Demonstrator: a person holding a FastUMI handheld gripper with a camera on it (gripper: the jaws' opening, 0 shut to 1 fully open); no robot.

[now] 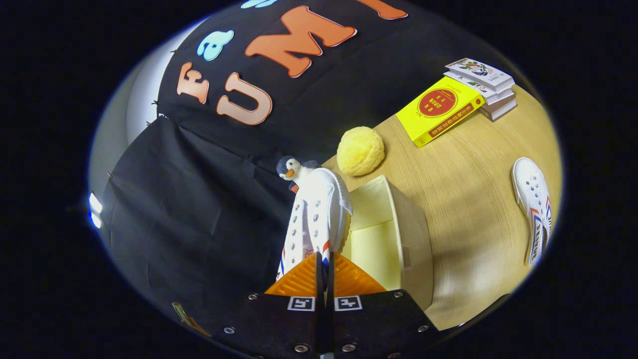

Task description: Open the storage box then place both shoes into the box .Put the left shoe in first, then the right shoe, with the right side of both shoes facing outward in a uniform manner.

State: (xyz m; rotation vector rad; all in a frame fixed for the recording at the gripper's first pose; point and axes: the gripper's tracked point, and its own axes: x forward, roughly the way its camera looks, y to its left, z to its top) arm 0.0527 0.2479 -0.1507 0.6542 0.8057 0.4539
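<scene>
While the claw [323, 267] is pinched nearly closed on the heel edge of 1 shoe [315, 219], that shoe hangs out ahead of the fingers, sole side toward the box [398, 234], which stands open on the bench [473, 199] just beside it, its pale inside showing. Shoe 2 [534, 212] lies on its side on the bench, well apart from the box, beyond its far wall. A toy penguin [289, 169] peeks out behind the held shoe, a yellow ball [360, 150] sits just past the box, and a yellow book [438, 109] leans on a stack of 3 or so books [486, 85] farther off. My judgement is that the step in hand is loading shoe 1, and the box holds nothing yet that I can see. To do it well, keep the pinch firm, since only a thin edge of canvas is gripped and the shoe could swing or slip; carry it over the rim rather than dragging it against the wall, which might shove the light box. Turn the wrist so the shoe's right side ends up facing outward, set it hard against 1 wall to leave room for shoe 2, and let go only once the sole rests on the floor of the box.
</scene>
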